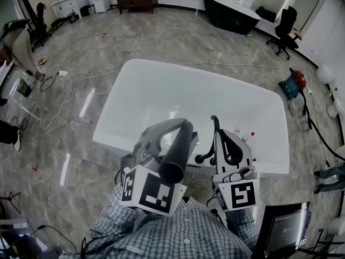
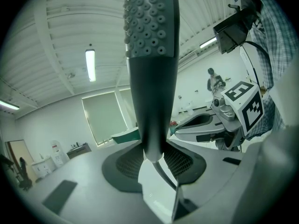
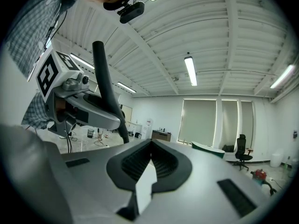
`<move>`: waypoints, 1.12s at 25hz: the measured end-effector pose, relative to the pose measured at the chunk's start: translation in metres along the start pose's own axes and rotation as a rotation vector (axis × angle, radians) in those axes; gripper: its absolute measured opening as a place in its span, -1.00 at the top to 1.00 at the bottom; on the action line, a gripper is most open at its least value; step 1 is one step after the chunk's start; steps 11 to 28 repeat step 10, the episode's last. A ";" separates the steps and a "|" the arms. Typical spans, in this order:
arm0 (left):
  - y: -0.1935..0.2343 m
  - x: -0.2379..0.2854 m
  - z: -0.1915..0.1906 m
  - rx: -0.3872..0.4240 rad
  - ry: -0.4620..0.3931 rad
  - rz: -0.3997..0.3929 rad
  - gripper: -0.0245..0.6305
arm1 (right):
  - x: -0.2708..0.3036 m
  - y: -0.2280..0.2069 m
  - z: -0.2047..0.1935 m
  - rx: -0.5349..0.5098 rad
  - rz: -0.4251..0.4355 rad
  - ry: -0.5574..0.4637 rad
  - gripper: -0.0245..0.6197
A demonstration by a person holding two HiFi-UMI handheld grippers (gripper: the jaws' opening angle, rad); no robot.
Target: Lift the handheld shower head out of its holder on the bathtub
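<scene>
Your checked shirt (image 1: 178, 236) filled the bottom of the head view, with both claws raised in front of it. Below them lay the white bathtub (image 1: 140, 90) on the grey marble floor (image 1: 81, 53), its near rim just under your hands. A second, dark bathtub (image 1: 229, 12) stood well apart at the far wall, near a black office chair (image 1: 284, 28).

Your left claw (image 2: 153, 157) was clamped on the dark handle of the handheld shower head (image 2: 152, 78). You held it up in the air over the near edge of the white tub, touching no part of it. Its nubbed spray face (image 2: 149, 22) pointed toward the ceiling.

Your right claw (image 3: 150, 153) sat just beside the left one, its pads drawn together with nothing between them. Each claw's marker cube (image 1: 152, 190) faced you.
</scene>
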State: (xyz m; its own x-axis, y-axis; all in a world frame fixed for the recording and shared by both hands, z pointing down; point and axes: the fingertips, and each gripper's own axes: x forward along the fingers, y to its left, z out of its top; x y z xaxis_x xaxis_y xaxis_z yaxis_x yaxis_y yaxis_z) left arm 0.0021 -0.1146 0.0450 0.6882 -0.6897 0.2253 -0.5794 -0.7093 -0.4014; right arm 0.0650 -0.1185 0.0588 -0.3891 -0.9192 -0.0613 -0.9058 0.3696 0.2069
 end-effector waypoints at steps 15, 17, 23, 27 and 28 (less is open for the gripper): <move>0.003 0.002 0.002 -0.013 -0.002 0.012 0.55 | 0.004 -0.002 -0.002 -0.020 0.025 0.025 0.88; 0.003 0.002 0.002 -0.013 -0.002 0.012 0.55 | 0.004 -0.002 -0.002 -0.020 0.025 0.025 0.88; 0.003 0.002 0.002 -0.013 -0.002 0.012 0.55 | 0.004 -0.002 -0.002 -0.020 0.025 0.025 0.88; 0.003 0.002 0.002 -0.013 -0.002 0.012 0.55 | 0.004 -0.002 -0.002 -0.020 0.025 0.025 0.88; 0.003 0.002 0.002 -0.013 -0.002 0.012 0.55 | 0.004 -0.002 -0.002 -0.020 0.025 0.025 0.88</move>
